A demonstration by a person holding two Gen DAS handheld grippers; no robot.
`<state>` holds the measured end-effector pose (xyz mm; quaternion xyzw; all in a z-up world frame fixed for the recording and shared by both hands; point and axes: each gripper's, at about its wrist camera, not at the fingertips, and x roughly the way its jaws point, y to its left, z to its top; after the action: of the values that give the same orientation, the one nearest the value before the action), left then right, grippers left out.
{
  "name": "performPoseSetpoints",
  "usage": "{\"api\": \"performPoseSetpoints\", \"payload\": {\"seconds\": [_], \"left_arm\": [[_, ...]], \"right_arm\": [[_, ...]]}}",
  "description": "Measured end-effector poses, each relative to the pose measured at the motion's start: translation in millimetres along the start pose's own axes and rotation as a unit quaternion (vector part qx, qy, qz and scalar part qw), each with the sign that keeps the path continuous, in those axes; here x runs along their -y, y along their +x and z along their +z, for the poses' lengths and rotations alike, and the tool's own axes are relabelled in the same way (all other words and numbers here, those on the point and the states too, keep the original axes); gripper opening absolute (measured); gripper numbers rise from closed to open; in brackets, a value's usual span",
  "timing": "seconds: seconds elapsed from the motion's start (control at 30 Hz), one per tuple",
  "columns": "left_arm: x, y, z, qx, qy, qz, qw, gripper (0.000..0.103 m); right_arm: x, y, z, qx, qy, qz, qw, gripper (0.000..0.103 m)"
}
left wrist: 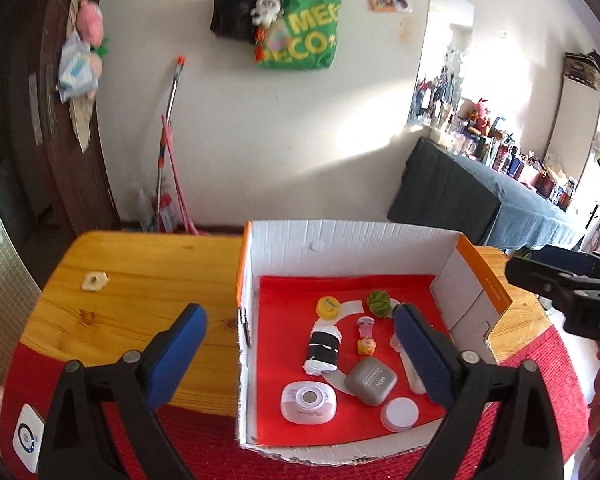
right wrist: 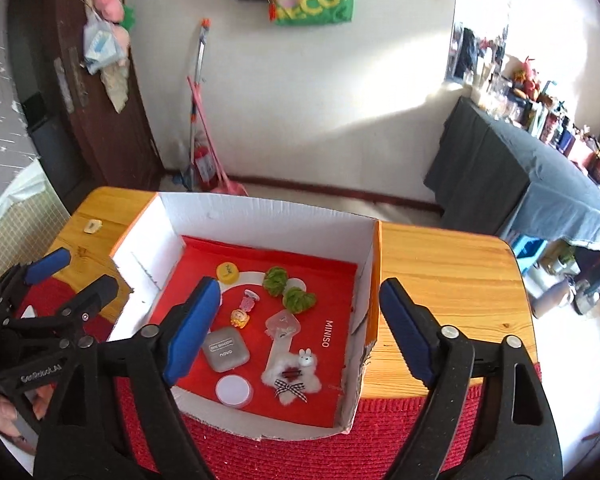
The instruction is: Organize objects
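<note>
A white cardboard box (left wrist: 340, 236) (right wrist: 260, 210) with a red lining stands on the wooden table (left wrist: 140, 272). In it lie a yellow cap (left wrist: 328, 306), green pom-poms (right wrist: 276, 278), a small doll figure (right wrist: 240, 317), a grey case (left wrist: 371, 380) (right wrist: 225, 350), a round white lid (right wrist: 234, 390), a pink-white device (left wrist: 308, 402), a black-and-white roll (left wrist: 324, 350) and a fluffy white alpaca clip (right wrist: 294, 376). My left gripper (left wrist: 300, 356) hovers open above the box's left wall. My right gripper (right wrist: 300, 330) stands open above the box's right wall. Neither holds anything.
A small cream piece (left wrist: 95, 281) lies on the table left of the box. A red woven mat (right wrist: 380, 432) covers the near edge, with a white device (left wrist: 28, 436) on it. A cloth-covered side table (right wrist: 540, 184) crowded with items stands at the right. Broom sticks (left wrist: 168, 152) lean on the wall.
</note>
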<state>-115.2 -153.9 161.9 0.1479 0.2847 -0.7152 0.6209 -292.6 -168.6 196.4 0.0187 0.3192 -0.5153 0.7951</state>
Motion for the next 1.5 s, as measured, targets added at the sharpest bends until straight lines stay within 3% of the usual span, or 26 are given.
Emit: {"api": "performPoseSetpoints", "payload": {"seconds": [0.2, 0.4, 0.67, 0.93, 1.17, 1.5], "left_arm": [[0.6, -8.5, -23.5, 0.042, 0.000, 0.002, 0.9991, 0.103], [13.0, -3.0, -57.1, 0.058, 0.024, 0.006, 0.9980, 0.103], [8.2, 11.4, -82.4, 0.073, 0.000, 0.017, 0.9972, 0.103], [2.3, 30.6, -95.4, 0.067, 0.002, 0.042, 0.9968, 0.103], [4.0, 38.2, -98.5, 0.057, 0.003, 0.042, 0.9975, 0.103], [4.9, 45.3, -98.5, 0.039, 0.000, 0.054, 0.9978, 0.103]], "right_arm": [[4.6, -13.0, -40.6, 0.059, 0.001, -0.009, 0.998, 0.087], [-3.0, -2.5, -83.4, 0.106, -0.007, -0.022, 0.994, 0.089], [-19.4, 24.0, -116.3, 0.129, -0.020, -0.017, 0.991, 0.092], [-19.6, 51.0, -123.9, 0.115, -0.019, -0.022, 0.993, 0.093], [-10.0, 67.5, -126.5, 0.098, -0.006, -0.026, 0.995, 0.093], [-12.6, 69.7, -126.9, 0.097, -0.016, -0.020, 0.995, 0.093]]}}
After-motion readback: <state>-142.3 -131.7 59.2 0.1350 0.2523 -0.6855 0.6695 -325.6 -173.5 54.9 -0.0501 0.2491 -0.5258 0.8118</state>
